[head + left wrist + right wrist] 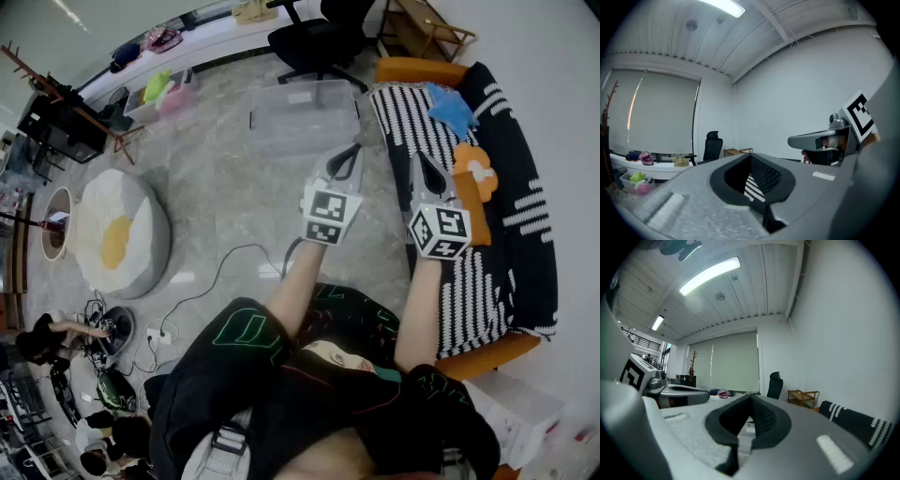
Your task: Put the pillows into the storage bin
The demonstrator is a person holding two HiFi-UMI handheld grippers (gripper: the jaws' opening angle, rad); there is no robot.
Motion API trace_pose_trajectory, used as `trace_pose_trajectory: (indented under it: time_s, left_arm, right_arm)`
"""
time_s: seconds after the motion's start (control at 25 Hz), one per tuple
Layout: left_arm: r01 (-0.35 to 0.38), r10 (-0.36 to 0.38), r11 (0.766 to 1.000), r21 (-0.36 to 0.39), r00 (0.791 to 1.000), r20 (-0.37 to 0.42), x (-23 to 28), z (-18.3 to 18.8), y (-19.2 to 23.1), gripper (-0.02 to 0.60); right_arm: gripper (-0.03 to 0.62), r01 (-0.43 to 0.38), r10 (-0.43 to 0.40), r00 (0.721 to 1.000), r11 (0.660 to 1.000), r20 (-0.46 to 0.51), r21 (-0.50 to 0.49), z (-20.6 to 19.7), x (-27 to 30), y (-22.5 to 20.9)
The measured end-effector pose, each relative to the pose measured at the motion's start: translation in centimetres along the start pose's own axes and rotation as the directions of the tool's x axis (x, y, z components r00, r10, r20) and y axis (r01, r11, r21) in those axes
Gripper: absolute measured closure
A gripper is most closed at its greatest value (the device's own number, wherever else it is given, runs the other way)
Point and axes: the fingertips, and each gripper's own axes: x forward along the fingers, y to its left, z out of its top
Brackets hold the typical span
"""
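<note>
At centre frame in the head view, our left gripper (349, 157) and right gripper (420, 167) point level toward the top of the picture. Both have their jaws pressed together with nothing between them, and each gripper's own view shows the same closed, empty jaws.

Just right of the right gripper, on the sofa (511, 112), lies the flower pillow (476, 172). The blue pillow (453, 108) sits further up the frame on the striped part. We judge the right gripper the nearer one for both, and it must open first. The flower pillow's long axis seems to run up and down the frame, along the seat.

The bin (281, 127) stands open and empty at upper centre, up and left of the left gripper, close beside the sofa's top-left corner. The floor (234, 187) between us and the bin is open. A chair (319, 37) stands beyond it, and a cable (220, 267) trails at lower left, off our path.
</note>
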Motion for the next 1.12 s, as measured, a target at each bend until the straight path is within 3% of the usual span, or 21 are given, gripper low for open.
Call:
trace_pose_trajectory:
  time_s: [0.36, 0.56, 0.76, 1.0, 1.12]
  left_arm:
    - [-0.007, 0.007, 1.000, -0.023, 1.000, 0.013, 0.8, 0.5, 0.0, 0.572]
    - [-0.011, 0.011, 0.999, -0.032, 1.000, 0.004, 0.8, -0.3, 0.3, 0.572]
    - [-0.034, 0.033, 0.997, -0.066, 0.999, -0.024, 0.7, -2.3, 1.9, 0.571]
    - [-0.033, 0.026, 0.994, -0.102, 0.997, -0.073, 4.3, -5.7, 3.9, 0.571]
    - [-0.087, 0.075, 0.989, -0.116, 0.992, -0.105, 7.4, -7.8, 6.8, 0.571]
  right_arm:
    - [0.591, 0.071, -0.071, 0.997, 0.996, 0.005, 0.047, 0.6, -0.5, -2.5]
    - [0.591, -0.040, 0.042, 0.999, 0.996, -0.020, 0.085, -0.1, 0.3, -1.0]
    - [0.591, -0.066, 0.070, 0.997, 0.992, -0.029, 0.110, -1.7, 1.2, 0.3]
    - [0.591, 0.013, -0.001, 0.997, 0.989, -0.078, 0.150, -4.4, 5.2, -3.0]
    - [0.591, 0.069, -0.051, 0.991, 0.987, -0.128, 0.144, -6.5, 8.7, -4.6]
